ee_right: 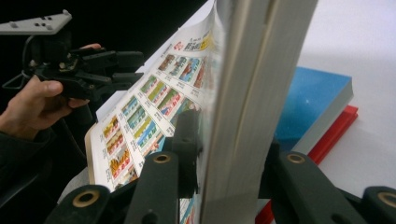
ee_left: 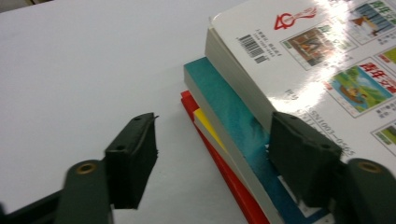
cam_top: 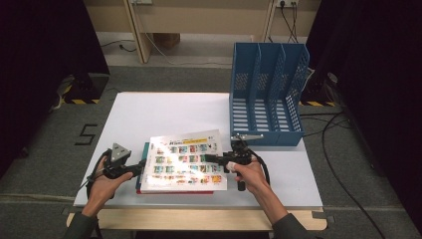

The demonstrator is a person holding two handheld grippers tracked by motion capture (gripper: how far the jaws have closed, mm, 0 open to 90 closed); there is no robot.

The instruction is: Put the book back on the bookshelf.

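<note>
A thick white book [cam_top: 185,160] with small colour pictures on its cover tops a stack, above a teal book [ee_left: 219,93] and a red book [ee_left: 219,154]. My left gripper [cam_top: 138,168] stands open at the stack's left edge; in the left gripper view [ee_left: 215,133] one jaw hangs over bare table and the other over the white book's corner. My right gripper [cam_top: 211,159] is at the white book's right edge. In the right gripper view [ee_right: 229,140] its jaws are shut on that book's page block [ee_right: 252,70], one pad on the cover.
A blue slotted file rack [cam_top: 266,94] stands upright at the back right of the white table [cam_top: 164,112]. The stack lies near the table's front edge. Cables run across the floor to the right of the table.
</note>
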